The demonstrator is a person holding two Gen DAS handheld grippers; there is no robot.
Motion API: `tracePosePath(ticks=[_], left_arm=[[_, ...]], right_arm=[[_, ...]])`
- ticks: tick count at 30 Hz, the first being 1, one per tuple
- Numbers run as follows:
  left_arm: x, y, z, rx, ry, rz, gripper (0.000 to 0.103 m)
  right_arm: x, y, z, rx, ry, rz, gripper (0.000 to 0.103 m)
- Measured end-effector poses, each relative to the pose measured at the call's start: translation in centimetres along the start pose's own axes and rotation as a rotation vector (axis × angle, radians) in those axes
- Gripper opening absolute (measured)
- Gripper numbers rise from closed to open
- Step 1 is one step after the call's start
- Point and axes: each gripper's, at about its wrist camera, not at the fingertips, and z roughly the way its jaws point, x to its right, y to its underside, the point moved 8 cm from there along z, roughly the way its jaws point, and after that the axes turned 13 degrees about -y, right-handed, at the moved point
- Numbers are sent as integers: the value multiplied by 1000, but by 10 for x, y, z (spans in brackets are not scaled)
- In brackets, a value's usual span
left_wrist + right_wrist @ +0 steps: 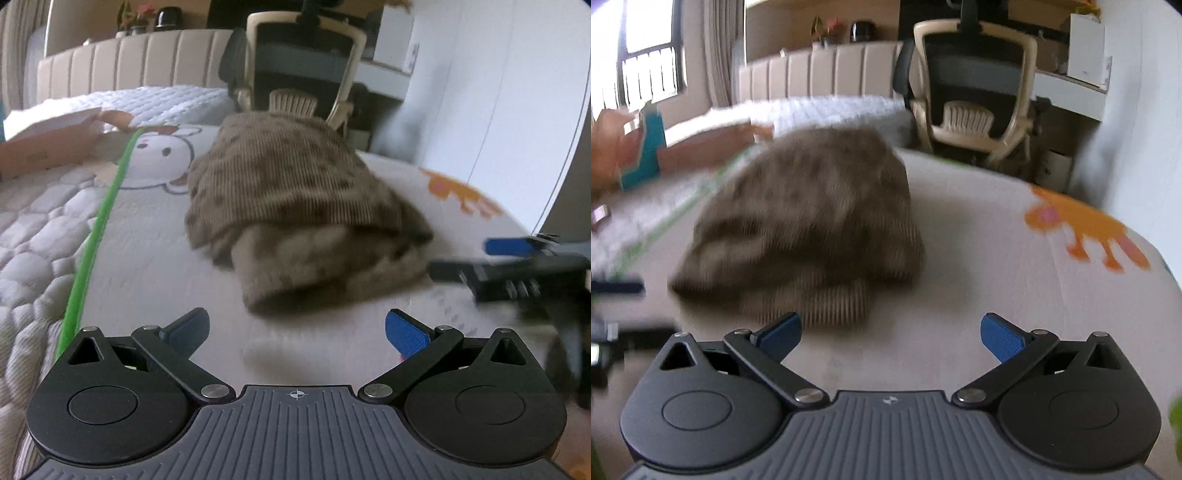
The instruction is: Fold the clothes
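Observation:
A brown spotted corduroy garment [295,206] lies folded into a thick bundle on the pale bed cover [155,280]. My left gripper [297,332] is open just short of its near edge, nothing between the blue pads. In the left wrist view the right gripper [517,258] shows at the right edge, beside the bundle. In the right wrist view the same garment [812,229] sits ahead and left, blurred. My right gripper [891,338] is open and empty, its left pad [783,334] close to the garment's ribbed lower fold.
A green stripe [99,229] crosses the quilted cover with a cartoon print. A cardboard box [51,144] lies at the far left, an office chair [975,92] stands beyond the bed, and an orange print [1082,229] marks the cover at right. A padded headboard [133,62] is behind.

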Motion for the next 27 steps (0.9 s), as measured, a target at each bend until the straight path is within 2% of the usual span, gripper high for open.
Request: tracePosePath(ticks=[4, 8, 10, 27], left_arm=[[3, 10, 2, -14, -48, 21, 103], [6, 18, 4, -22, -91, 49, 103], [7, 19, 6, -19, -104, 69, 103], [10, 19, 10, -16, -115, 93, 103]], right_arm=[[7, 25, -17, -5, 77, 30, 103], [18, 31, -23, -6, 45, 117, 103], [21, 30, -21, -3, 45, 118, 103], [20, 28, -17, 11, 51, 125, 103]])
